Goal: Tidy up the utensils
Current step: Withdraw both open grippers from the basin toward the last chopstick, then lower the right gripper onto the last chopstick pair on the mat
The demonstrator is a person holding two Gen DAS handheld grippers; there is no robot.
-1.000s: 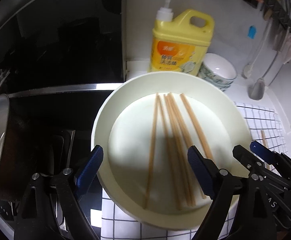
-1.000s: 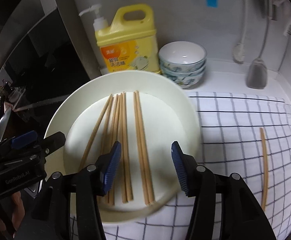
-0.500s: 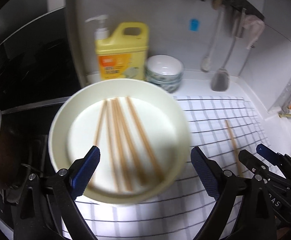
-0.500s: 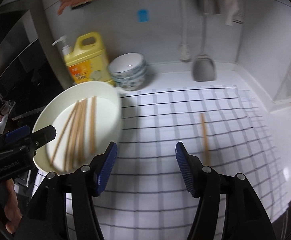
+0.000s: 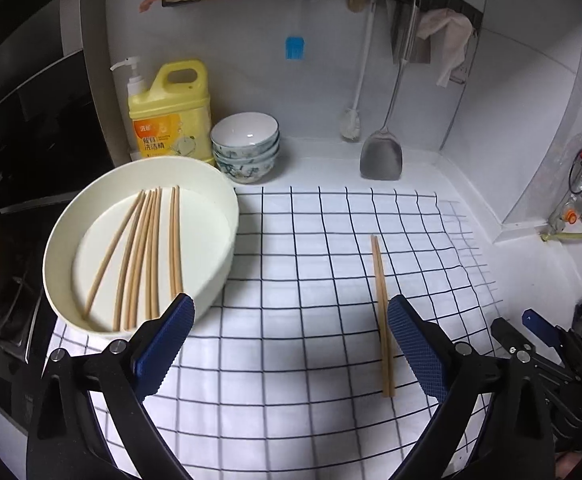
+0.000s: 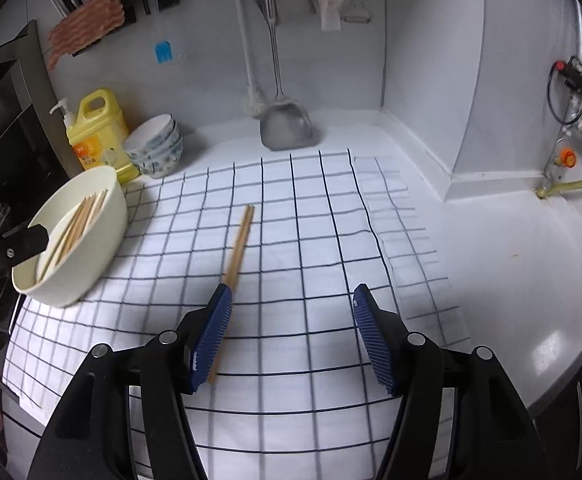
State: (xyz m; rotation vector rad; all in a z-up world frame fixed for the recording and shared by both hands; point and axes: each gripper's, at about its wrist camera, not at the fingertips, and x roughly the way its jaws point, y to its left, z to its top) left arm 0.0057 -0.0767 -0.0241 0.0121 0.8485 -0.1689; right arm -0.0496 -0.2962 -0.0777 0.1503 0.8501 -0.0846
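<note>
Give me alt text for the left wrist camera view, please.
The left gripper, its jaws opening and holding nothing, hovers over a checked cloth where a chopstick pair lies; a cream bowl of chopsticks sits left.

free: checked cloth [image 5: 291,280] middle | obstacles: basin [image 5: 227,248] left; chopstick pair [image 5: 381,300] right

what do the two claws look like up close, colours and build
Both match: the left claw and right claw have black angular plastic arms joined by silver round rivets, each ending in a flat blue finger pad with fine ribbed texture. No cables or sleeves show.
</note>
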